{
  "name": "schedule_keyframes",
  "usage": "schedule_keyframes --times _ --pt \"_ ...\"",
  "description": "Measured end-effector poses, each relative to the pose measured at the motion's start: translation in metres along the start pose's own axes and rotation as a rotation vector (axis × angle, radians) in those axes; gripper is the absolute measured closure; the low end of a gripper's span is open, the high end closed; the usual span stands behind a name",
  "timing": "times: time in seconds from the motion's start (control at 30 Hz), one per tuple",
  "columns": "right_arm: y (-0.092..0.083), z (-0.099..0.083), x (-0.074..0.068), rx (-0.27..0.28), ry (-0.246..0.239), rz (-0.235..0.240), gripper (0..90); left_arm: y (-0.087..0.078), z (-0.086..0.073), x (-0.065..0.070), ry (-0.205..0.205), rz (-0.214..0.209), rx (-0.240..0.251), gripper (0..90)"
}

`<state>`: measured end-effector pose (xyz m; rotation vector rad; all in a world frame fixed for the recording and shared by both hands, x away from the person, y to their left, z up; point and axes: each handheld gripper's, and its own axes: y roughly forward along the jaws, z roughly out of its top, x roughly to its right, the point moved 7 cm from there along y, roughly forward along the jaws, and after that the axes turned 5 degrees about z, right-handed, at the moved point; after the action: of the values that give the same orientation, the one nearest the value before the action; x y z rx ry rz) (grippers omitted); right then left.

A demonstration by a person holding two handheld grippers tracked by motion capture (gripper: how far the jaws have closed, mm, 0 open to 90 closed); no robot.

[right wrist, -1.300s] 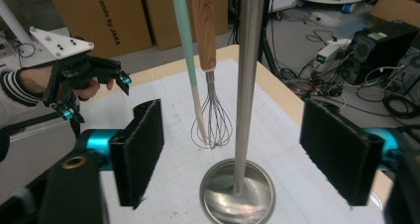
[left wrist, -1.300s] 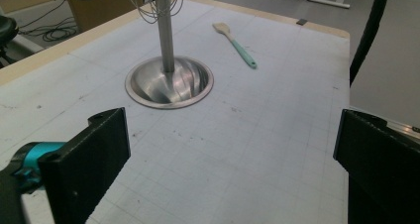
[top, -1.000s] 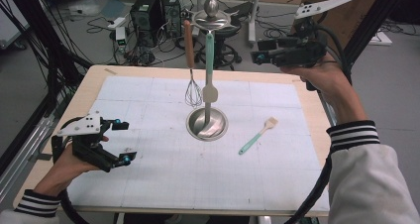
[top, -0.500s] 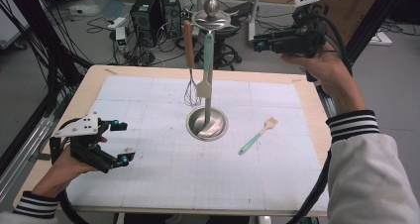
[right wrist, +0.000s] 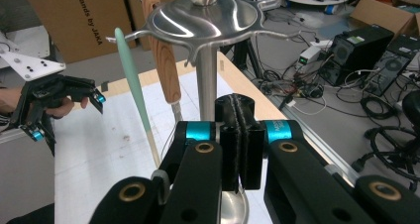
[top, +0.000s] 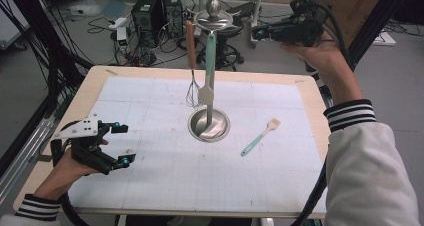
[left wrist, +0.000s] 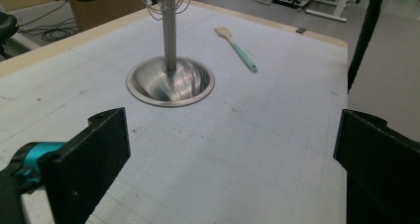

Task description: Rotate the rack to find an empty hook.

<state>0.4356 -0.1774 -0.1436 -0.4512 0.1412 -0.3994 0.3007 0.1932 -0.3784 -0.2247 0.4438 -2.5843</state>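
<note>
A steel utensil stand (top: 210, 123) rises from the middle of the white mat. From its top disc (right wrist: 208, 16) hang a wooden-handled whisk (top: 191, 46) and a teal spatula (top: 210, 51). A small teal-handled wooden spatula (top: 260, 137) lies on the mat to the right of the stand's base. My right gripper (top: 257, 33) is held high past the table's back right, pointing at the stand's top. Its jaws have just closed and are shut (right wrist: 236, 110) with nothing between them. My left gripper (top: 123, 144) rests open at the front left, aimed at the stand's base (left wrist: 171, 80).
The mat (top: 165, 186) covers most of a wooden table. Black frame poles and cables (top: 45, 71) run along the left side. Computers (top: 160, 11), cables and a stool stand on the floor behind. A thick cable (top: 320, 186) trails down the right.
My right gripper has risen and drawn back a little from the stand's top. The left hand, the stand and the lying spatula have not moved.
</note>
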Motion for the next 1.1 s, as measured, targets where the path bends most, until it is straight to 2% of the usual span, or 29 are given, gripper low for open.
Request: schedule_keyframes --times 0.1,0.13,0.17,0.5,0.6,0.63,0.7,1.0,1.1 --pt "0.003 0.001 0.0 0.0 0.004 0.006 89.1 0.001 0.0 0.0 -0.003 -0.006 -0.001 1.7" --pt "0.003 0.001 0.001 -0.003 0.001 0.002 89.1 0.001 0.0 -0.001 0.011 -0.005 -0.008 1.7" --pt "0.004 0.002 0.002 0.004 -0.001 0.003 89.1 0.002 0.0 0.0 -0.002 -0.004 0.0 1.6" --pt "0.008 0.013 -0.002 0.003 -0.001 0.015 89.1 0.002 -0.001 -0.001 -0.005 -0.001 -0.007 1.7" --pt "0.011 0.017 -0.003 0.012 -0.017 0.02 89.1 0.001 0.0 -0.001 -0.007 -0.003 -0.004 1.7" --pt "0.011 0.018 -0.005 0.006 -0.008 0.021 89.1 0.001 0.0 -0.001 -0.007 -0.003 -0.004 1.7" --pt "0.014 0.018 -0.005 0.006 -0.021 0.021 89.1 0.001 -0.001 -0.001 -0.006 -0.005 -0.006 1.7" --pt "0.016 0.019 -0.008 -0.001 -0.024 0.029 89.2 0.001 -0.001 -0.002 0.001 -0.003 -0.006 1.7" --pt "0.016 0.018 -0.01 0.001 -0.022 0.035 89.2 0.002 -0.001 -0.001 -0.008 -0.007 -0.006 1.7"
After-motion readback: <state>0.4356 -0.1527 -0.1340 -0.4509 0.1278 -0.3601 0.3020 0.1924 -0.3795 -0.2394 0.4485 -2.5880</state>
